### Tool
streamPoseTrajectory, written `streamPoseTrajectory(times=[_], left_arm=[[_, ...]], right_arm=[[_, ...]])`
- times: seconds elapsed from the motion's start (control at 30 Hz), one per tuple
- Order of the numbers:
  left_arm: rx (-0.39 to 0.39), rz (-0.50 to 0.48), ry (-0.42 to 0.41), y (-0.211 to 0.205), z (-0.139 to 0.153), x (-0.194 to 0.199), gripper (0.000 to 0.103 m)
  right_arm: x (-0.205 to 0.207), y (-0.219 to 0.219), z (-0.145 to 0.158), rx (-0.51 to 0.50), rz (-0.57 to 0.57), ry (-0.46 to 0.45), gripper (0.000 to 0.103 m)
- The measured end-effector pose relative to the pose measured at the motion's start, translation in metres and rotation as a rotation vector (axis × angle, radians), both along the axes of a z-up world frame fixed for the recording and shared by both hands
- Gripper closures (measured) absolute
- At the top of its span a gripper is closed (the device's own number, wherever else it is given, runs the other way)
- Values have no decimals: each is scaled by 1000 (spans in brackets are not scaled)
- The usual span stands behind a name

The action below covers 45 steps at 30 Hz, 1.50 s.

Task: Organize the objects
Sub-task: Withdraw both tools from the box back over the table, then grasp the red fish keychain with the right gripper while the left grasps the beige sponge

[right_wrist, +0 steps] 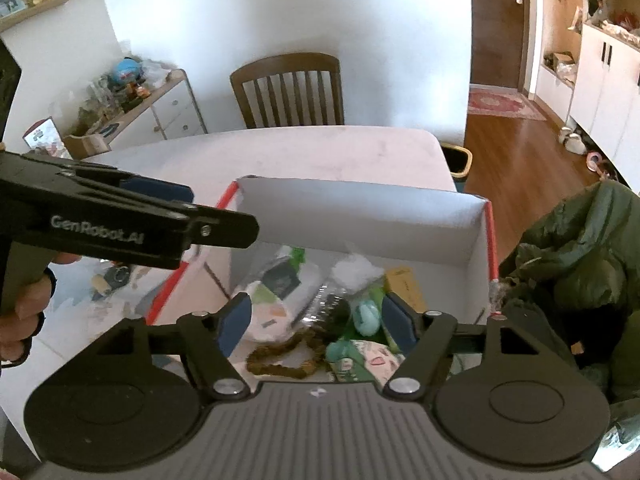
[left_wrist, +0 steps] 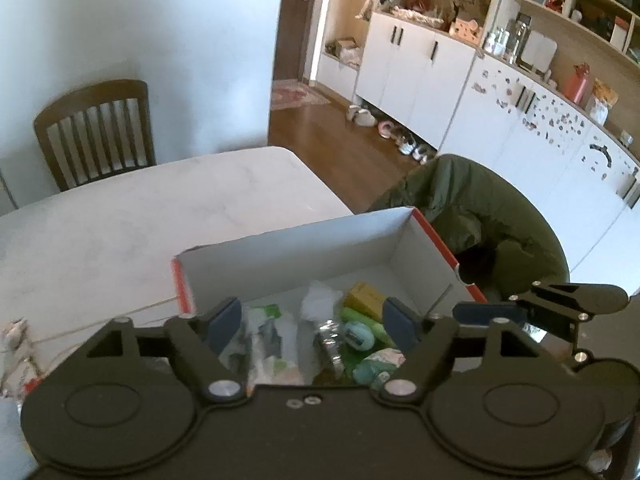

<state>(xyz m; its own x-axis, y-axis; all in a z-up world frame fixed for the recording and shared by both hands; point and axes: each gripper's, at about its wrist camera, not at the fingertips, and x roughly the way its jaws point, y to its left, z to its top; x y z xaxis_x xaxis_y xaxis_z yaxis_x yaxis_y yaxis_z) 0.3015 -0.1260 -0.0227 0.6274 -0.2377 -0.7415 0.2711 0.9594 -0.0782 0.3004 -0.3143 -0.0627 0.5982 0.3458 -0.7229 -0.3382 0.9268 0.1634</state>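
Note:
An open cardboard box (left_wrist: 424, 240) (right_wrist: 360, 208), white inside with red edges, stands on the pale marble table (left_wrist: 160, 216) (right_wrist: 300, 152). Inside lie a yellow carton (left_wrist: 365, 295) (right_wrist: 404, 280), white tissue (left_wrist: 320, 300) (right_wrist: 356, 270), a round teal item (left_wrist: 358, 335) (right_wrist: 366, 316), a white-green packet (left_wrist: 274, 344) (right_wrist: 272, 314), a foil-wrapped dark item (left_wrist: 328, 340) (right_wrist: 334, 308) and a brown beaded ring (right_wrist: 280, 362). My left gripper (left_wrist: 312, 320) (right_wrist: 168, 200) hovers open over the box's left side. My right gripper (right_wrist: 316, 320) (left_wrist: 492, 312) hovers open over its near part. Neither holds anything.
A green jacket (left_wrist: 472, 208) (right_wrist: 572, 256) is draped over a seat right of the box. A wooden chair (left_wrist: 96, 132) (right_wrist: 288, 92) stands at the table's far side. Small items (right_wrist: 108, 280) (left_wrist: 16, 344) lie on the table left of the box. A hand (right_wrist: 24, 308) grips the left tool.

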Motion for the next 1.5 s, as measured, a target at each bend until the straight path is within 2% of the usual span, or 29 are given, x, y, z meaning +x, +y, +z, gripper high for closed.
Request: streamPoseTrajectory(times=[0.13, 0.4, 0.67, 0.87, 1.17, 1.37, 1.5], left_arm=[[0, 16, -37, 17, 8, -17, 16], [21, 47, -89, 67, 20, -47, 3], [31, 105, -111, 138, 25, -71, 1], [-20, 152, -100, 192, 22, -84, 1], [-14, 147, -84, 247, -9, -103, 1], [-46, 155, -53, 272, -39, -110, 1], [-33, 159, -29, 284, -63, -110, 1]], right_arm=[[-8, 16, 7, -4, 18, -22, 26], [-24, 61, 17, 31, 40, -30, 26], [-40, 109, 23, 41, 69, -59, 25], [-43, 145, 17, 40, 82, -53, 25], [-44, 199, 8, 17, 131, -14, 25], [-35, 228, -10, -2, 109, 41, 25], [-27, 246, -22, -29, 92, 65, 25]])
